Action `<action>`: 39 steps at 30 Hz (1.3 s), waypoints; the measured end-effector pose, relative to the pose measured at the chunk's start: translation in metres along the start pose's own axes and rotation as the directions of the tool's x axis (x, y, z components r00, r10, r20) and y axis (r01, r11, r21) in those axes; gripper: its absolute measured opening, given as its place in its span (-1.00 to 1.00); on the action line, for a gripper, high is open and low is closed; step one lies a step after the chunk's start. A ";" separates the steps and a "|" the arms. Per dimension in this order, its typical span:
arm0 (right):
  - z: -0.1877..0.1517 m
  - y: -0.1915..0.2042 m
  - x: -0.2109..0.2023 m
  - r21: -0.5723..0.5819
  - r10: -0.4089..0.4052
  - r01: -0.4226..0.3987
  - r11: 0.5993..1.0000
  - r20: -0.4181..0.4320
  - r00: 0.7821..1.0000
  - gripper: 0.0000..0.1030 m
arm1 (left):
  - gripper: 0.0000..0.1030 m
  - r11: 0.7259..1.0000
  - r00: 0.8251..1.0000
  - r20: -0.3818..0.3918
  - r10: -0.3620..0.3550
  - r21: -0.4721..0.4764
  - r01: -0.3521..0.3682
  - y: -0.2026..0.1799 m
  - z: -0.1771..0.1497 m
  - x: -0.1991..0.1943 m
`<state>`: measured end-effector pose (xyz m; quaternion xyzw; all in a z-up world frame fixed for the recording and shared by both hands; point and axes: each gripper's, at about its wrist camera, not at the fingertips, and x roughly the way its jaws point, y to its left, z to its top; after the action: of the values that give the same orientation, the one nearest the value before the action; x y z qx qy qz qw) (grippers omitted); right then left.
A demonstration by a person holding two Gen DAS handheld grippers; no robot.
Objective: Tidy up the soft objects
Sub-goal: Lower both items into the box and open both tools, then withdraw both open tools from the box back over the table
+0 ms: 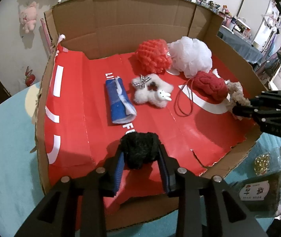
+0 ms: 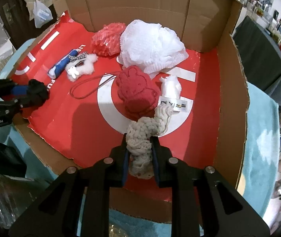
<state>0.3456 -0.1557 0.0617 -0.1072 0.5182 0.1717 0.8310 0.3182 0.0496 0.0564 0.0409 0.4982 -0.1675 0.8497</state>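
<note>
The left gripper [image 1: 140, 158] pinched a black fuzzy scrunchie [image 1: 139, 150] at six o'clock on the red liner [image 1: 71, 102]. The right gripper [image 2: 139, 150] pinched a beige knit scrunchie [image 2: 146, 132]; at twelve o'clock, touching it, lay the red knit pouch [image 2: 135, 90], the white mesh pouf [image 2: 152, 43] beyond.

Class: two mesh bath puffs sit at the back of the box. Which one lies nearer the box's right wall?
The white bath puff. It sits right of the red bath puff, touching it, closer to the cardboard right wall.

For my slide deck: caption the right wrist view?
Right hand-held gripper clamps a beige scrunchie above the red-lined cardboard box.
</note>
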 end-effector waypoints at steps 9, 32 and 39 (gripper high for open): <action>-0.003 0.014 -0.018 -0.036 -0.021 0.023 0.999 0.050 0.999 0.28 | 0.20 1.000 0.998 0.055 -0.019 -0.005 0.019 -0.007 -0.002 -0.018; -0.100 0.064 -0.212 0.062 -0.107 0.088 0.994 0.471 0.876 0.81 | 1.00 0.997 0.886 0.459 0.057 -0.073 -0.026 -0.083 -0.085 -0.187; -0.159 0.083 -0.237 0.134 -0.169 0.111 0.985 0.585 0.793 0.88 | 1.00 0.994 0.811 0.574 0.110 -0.086 -0.074 -0.119 -0.133 -0.205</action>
<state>0.0855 -0.1774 0.2049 -0.0473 0.2302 0.1103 0.9657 0.0770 0.0192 0.1782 -0.0130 0.2192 -0.1157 0.9687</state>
